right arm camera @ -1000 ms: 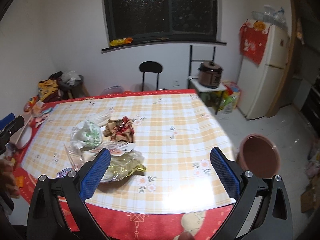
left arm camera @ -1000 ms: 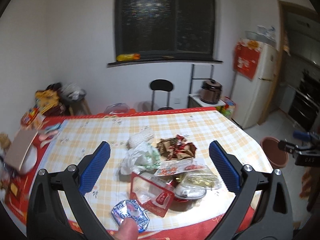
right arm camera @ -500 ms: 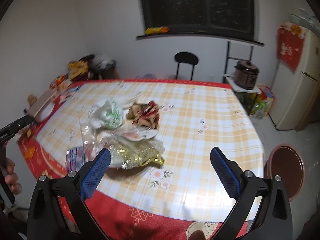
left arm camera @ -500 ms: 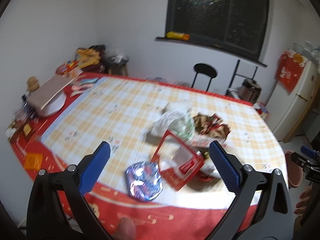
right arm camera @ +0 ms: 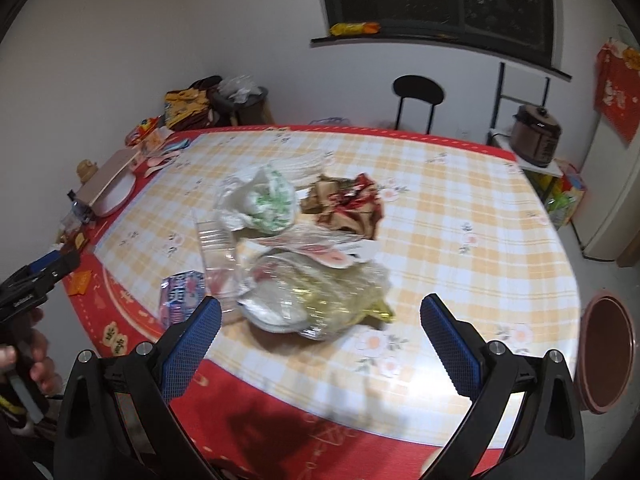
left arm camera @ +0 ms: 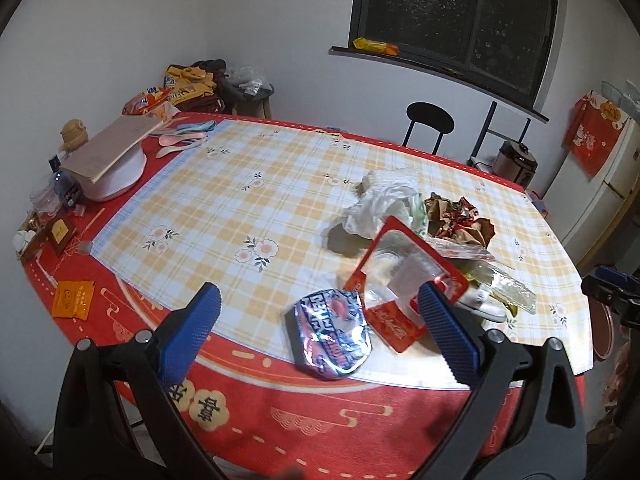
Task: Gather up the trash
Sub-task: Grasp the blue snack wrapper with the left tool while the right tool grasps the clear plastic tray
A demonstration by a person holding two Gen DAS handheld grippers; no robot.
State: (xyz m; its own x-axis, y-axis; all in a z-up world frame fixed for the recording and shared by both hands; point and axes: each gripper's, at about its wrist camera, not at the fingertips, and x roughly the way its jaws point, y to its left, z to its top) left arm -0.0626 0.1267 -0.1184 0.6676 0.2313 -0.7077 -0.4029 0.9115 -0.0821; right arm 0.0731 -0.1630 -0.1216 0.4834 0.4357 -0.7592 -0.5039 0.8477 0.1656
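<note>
Filling mid-frame, a checked table (left arm camera: 248,184) stands under a dark window (left arm camera: 452,12); the foil wrapper (left arm camera: 332,332) slants lower-right, both grippers (left arm camera: 320,336) (right arm camera: 320,344) spread wide, empty.

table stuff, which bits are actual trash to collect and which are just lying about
Trash to collect:
- blue foil wrapper
- red box with clear window
- white plastic bag
- crumpled red and brown wrappers
- clear and gold plastic wrap

Probably just lying about:
- notebook on white bowl
- pastel spoons
- orange packet
- brown bin on the floor, likely where the trash goes
</note>
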